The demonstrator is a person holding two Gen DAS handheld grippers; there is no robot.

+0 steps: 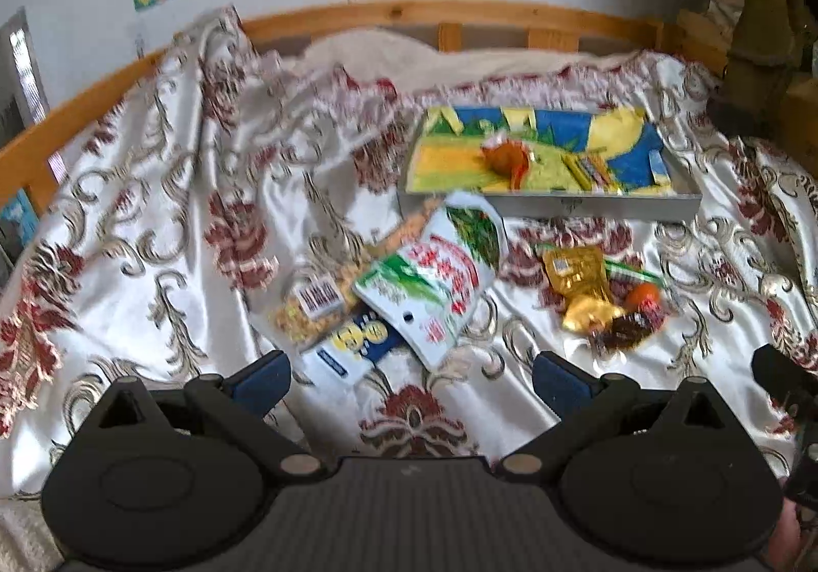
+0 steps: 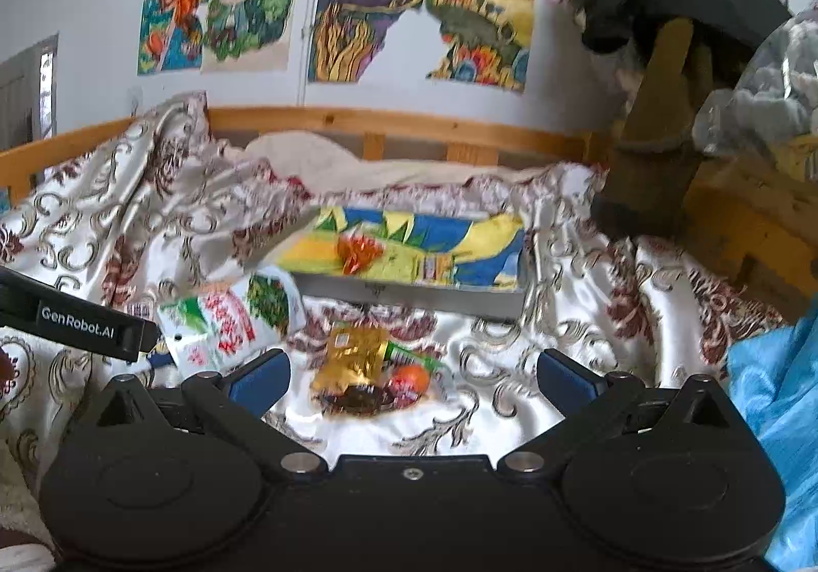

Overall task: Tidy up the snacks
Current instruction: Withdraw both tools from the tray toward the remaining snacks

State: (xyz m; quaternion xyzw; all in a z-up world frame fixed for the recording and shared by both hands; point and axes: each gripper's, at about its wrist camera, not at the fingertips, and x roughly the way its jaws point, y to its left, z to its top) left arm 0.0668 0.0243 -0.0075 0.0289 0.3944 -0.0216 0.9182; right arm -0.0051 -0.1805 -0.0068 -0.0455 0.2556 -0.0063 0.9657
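Both tongs agape; snacks between; tray beyond.

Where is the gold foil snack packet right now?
The gold packet lies on the bedspread in front of the tray, right of the big white bag, touching small wrapped sweets.

The left gripper hangs level with its two blue-padded fingers spread wide, nothing between them. The right gripper is posed the same way, fingers far apart and empty. The two sit side by side: in the left wrist view the black edge of the right gripper shows at the right margin, and in the right wrist view the left gripper's black body juts in from the left, slightly higher than the right fingers. No hand or sleeve is clearly seen.
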